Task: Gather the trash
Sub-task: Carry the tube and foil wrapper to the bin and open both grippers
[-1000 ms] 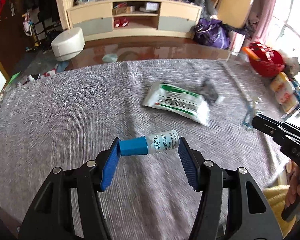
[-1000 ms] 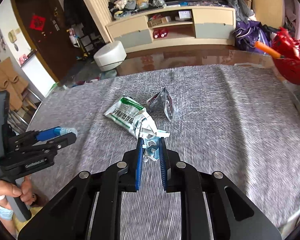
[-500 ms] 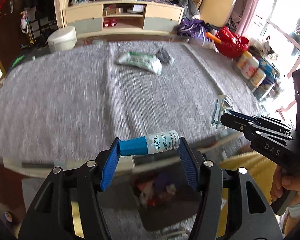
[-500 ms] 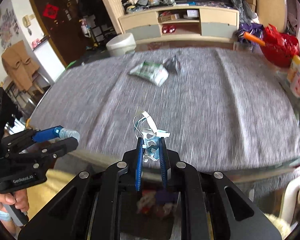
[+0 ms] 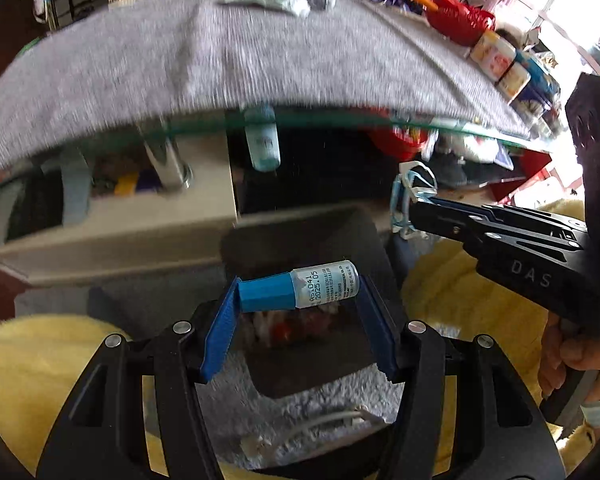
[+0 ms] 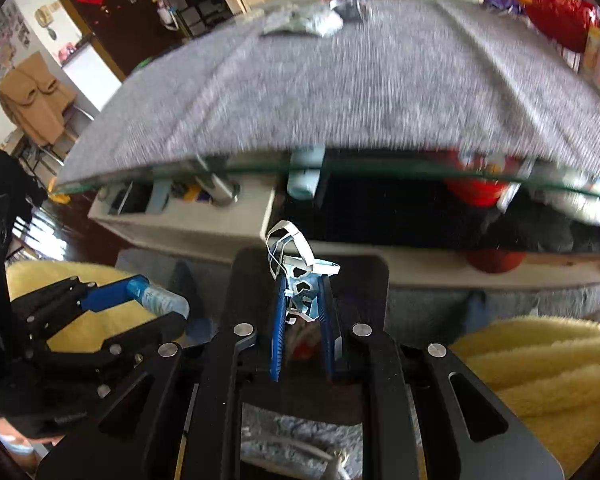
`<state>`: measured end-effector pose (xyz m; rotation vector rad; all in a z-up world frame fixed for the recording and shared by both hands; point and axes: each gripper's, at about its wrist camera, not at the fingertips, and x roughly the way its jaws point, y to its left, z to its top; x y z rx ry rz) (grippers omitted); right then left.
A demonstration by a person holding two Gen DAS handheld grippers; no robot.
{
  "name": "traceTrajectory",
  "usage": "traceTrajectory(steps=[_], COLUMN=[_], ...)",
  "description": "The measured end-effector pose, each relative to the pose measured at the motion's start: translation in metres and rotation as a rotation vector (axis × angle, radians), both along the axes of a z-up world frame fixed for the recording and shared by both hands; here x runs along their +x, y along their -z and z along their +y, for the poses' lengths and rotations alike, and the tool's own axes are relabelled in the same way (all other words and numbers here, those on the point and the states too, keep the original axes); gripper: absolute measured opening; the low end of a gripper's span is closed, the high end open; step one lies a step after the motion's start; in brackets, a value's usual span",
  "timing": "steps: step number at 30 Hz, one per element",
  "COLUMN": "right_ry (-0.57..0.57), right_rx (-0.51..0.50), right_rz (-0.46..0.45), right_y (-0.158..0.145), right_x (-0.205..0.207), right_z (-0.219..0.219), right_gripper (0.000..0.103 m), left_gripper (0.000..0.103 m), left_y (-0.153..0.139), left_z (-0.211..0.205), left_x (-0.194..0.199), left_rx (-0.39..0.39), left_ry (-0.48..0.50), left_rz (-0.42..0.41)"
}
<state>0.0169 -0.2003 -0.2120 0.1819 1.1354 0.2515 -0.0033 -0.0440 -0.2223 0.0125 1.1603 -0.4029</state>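
Two tools, left (image 5: 298, 312) and right (image 6: 302, 312); one small bottle (image 5: 320, 286), one plastic scrap (image 6: 296, 264), two wrappers (image 6: 300, 20) far on the counter (image 6: 340, 100), one bin (image 5: 308, 352).

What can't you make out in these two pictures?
- Bin contents: both views, blurred and hidden behind the grippers.
- Wrappers on the table: motion blur, print unreadable.
- Vial small print: too small in left view.
- Plastic scrap: right view, lower part hidden between the fingers.

Blurred bin contents (image 5: 300, 324) behind the tongs unreadable.
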Motion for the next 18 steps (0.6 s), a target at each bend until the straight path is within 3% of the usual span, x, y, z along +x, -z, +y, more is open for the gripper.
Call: traceTrajectory(steps=[7,15,17,18], right_ry=[0.009,0.008,0.017,0.023], right_rx=[-0.002,0.000,0.000,0.001], right_rz=[0.110,0.145,0.149,0.149], right_y=[0.041,0.049,0.050,0.050], right_x=[-0.007,-0.003,-0.002,-0.001], right_z=[0.001,0.004,0.003,0.002], right_gripper=[0.017,0.019,0.025,0.038], left_gripper=[0.055,0.056,0.055,0.055], left_y=[0.041,0.055,0.056,0.057], left_z=[0.001,-0.001,0.000,0.000], left_x=[-0.005,-0.004,-0.003,-0.003], left_rx=[0.003,0.010,0.014,0.017], left_ry=[0.009,0.035,0.033,0.031], left_rz=[0.098,0.136,0.142,0.145])
